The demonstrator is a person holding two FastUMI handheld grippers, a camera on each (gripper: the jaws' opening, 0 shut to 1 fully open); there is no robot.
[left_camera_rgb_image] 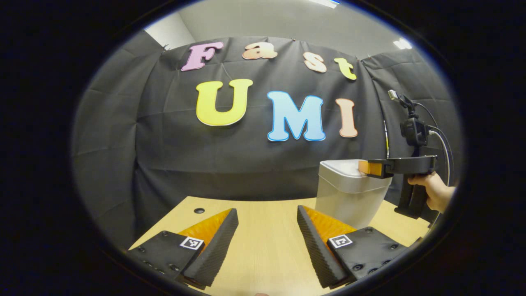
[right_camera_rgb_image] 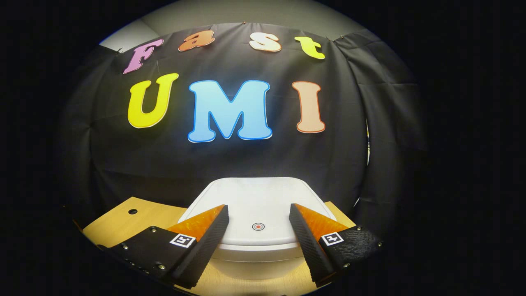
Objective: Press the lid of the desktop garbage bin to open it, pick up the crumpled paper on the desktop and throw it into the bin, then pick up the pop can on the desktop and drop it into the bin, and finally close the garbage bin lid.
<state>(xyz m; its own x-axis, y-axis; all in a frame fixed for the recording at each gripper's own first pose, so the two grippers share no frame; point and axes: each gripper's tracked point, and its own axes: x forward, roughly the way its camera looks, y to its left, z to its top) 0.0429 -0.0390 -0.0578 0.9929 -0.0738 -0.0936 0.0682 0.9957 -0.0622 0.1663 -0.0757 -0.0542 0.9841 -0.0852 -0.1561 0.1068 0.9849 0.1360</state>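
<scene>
Garbage bin (left_camera_rgb_image: 349,197): it stands upright on the wooden desktop (left_camera_rgb_image: 263,242), near the far right part as your left gripper view has it, close before the black cloth wall. Its long axis runs vertical, and the body narrows toward the base. The lid (right_camera_rgb_image: 254,205) is down and flat, facing up; a small round mark (right_camera_rgb_image: 258,226) sits near the lid's front edge in your right gripper view.

Right gripper (right_camera_rgb_image: 258,234): you hold it level over the lid's near edge, fingers spread apart and empty, the round mark between them. From the left gripper view its tips (left_camera_rgb_image: 370,167) lie at lid height; contact with the lid cannot be confirmed. Your hand (left_camera_rgb_image: 435,191) grips the handle behind it.

Left gripper (left_camera_rgb_image: 267,242): released, nothing between the fingers, low over bare desktop, left of the bin.

Step in hand, as judged: pressing the lid to open it. Recommendation: bring one finger, or the fingers drawn together, down onto the front edge at the mark, since spread fingers may straddle it. Press straight down along the bin's vertical axis; a sideways push could slide or tip the light bin. Then lift away so the lid can rise.
</scene>
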